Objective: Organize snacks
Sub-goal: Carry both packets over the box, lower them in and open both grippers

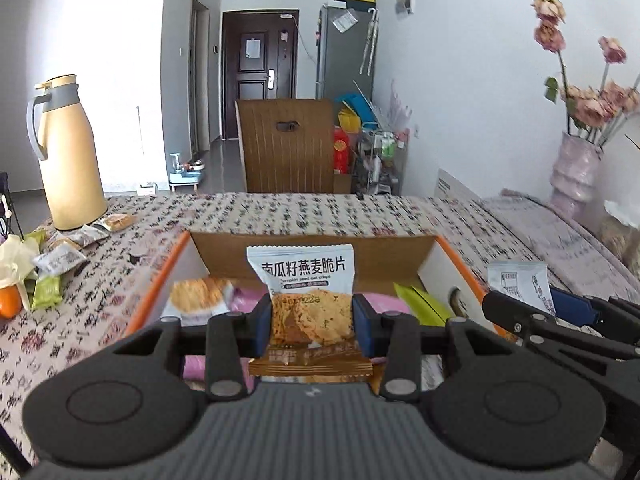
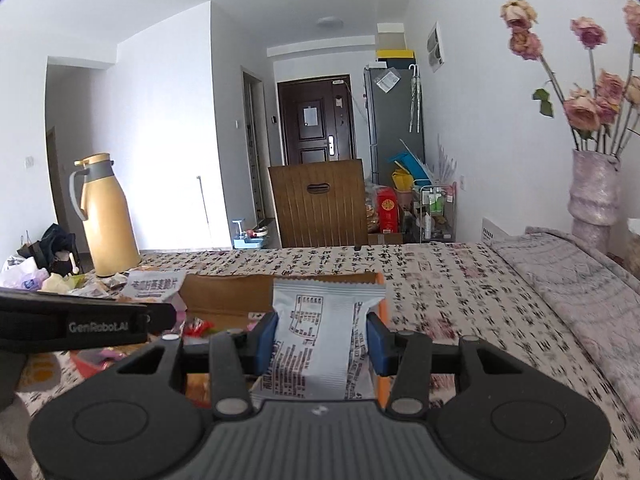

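My left gripper (image 1: 312, 320) is shut on a pumpkin seed oat crisps packet (image 1: 306, 280), held upright over an open cardboard box with orange edges (image 1: 312, 246). Several snack packets lie in the box, among them a bread packet (image 1: 200, 298) and a yellow-green packet (image 1: 424, 300). My right gripper (image 2: 320, 342) is shut on a white snack packet (image 2: 324, 328) with its printed back facing me, at the box's right edge (image 2: 380, 312). The right gripper also shows in the left wrist view (image 1: 560, 304), right of the box. The left gripper shows at the left of the right wrist view (image 2: 152, 316).
A yellow thermos jug (image 1: 68, 152) stands at the far left of the patterned tablecloth (image 1: 280, 212). Loose snack packets (image 1: 60, 256) and an orange (image 1: 9, 302) lie near it. A vase of dried roses (image 1: 576, 172) stands at the right. A wooden chair back (image 1: 286, 144) is behind the table.
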The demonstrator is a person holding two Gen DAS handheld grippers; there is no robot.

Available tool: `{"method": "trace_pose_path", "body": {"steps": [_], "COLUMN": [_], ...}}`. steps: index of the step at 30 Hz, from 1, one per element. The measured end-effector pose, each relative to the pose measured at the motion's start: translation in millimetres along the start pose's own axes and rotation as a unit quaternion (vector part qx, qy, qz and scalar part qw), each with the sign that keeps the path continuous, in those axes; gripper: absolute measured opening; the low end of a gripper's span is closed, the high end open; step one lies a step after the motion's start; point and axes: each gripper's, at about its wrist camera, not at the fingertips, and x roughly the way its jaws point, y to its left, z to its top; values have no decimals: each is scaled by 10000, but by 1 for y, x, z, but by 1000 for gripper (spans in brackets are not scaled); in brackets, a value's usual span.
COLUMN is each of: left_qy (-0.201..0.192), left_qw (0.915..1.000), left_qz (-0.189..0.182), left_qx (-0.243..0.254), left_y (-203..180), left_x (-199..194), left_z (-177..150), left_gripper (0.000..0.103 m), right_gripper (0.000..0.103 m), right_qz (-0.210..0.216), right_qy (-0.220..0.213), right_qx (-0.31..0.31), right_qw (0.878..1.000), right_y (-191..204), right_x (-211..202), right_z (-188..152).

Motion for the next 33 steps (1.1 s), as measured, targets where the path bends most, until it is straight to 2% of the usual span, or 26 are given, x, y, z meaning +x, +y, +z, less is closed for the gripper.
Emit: {"method": "trace_pose_path", "body": {"steps": [8,15,17,19,20,21,23,24,25,28,33], "left_qy": [-273,-279,-280,-292,-347,-398,-483,-528,-579,-606,-623], "left_qw": [9993,9995,9995,9994,9991,9988,9983,9980,9977,9975,9972], "left_qz": [252,112,112,144,196,230,241,256,282,229,261], "left_qx": [25,-5,-75,-152,-175,-191,-220,-226,-233,-265,-306], "left_y": [19,28,32,36,37,38,39,39,39,39,38], "left_x": [26,37,37,35,32,30,26,24,22,19,10], "left_z": [-1,-9,-10,-10,-9,-9,-9,-8,-8,-6,-2], "left_gripper": [41,44,49,71,77,85,95,103,103,103,103], "right_gripper": [45,46,46,47,49,55,69,81,89,103,103], "right_qz": [-182,-156,-114,-105,-89,-80,-90,-88,-79,-68,-125], "right_qy": [89,261,310,323,331,322,266,239,208,153,137], "right_qx": [-15,-32,-9,27,49,68,100,111,120,141,125], "right_qw": [9998,9995,9995,9994,9994,9994,9996,9996,9997,9998,9997], "right_y": [12,12,11,10,9,8,7,5,5,5,7], "right_x": [46,63,64,64,63,63,60,59,58,55,52], "right_z": [5,-9,-11,-11,-12,-10,-10,-9,-9,-9,-6]}}
